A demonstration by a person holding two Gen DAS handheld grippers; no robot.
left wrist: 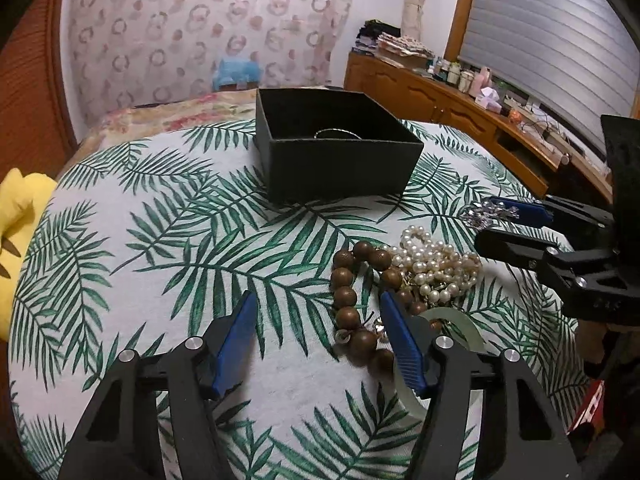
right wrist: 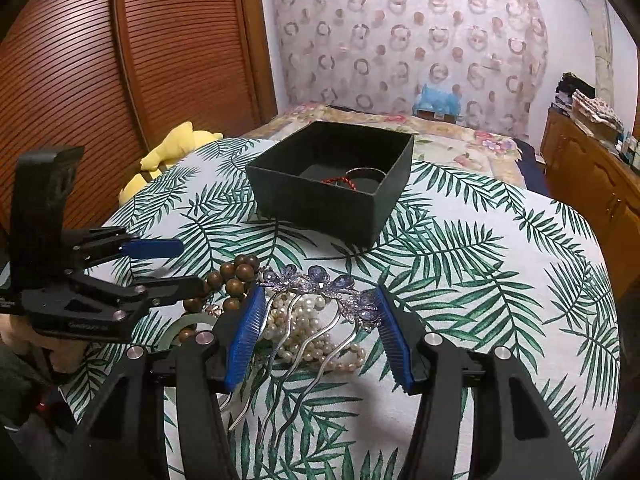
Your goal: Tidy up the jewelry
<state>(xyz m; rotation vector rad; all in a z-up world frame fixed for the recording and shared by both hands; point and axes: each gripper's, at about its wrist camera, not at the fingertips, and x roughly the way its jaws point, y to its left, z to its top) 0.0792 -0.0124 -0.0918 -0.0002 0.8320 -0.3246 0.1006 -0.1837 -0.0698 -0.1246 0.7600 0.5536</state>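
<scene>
hair comb (right wrist: 316, 292) clamped between right fingers (right wrist: 248, 324)

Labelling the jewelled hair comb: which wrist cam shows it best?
Right wrist: the hair comb sits between the right gripper pads, purple flowers and wavy prongs in full view. Left wrist shows only a small glittery end of it at the far gripper's tip.

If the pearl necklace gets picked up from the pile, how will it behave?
The pearl necklace lies heaped in loops, so it will probably hang limp and trail. It touches the wooden bead bracelet and lies under the jewelled hair comb, so it may snag on them.
</scene>
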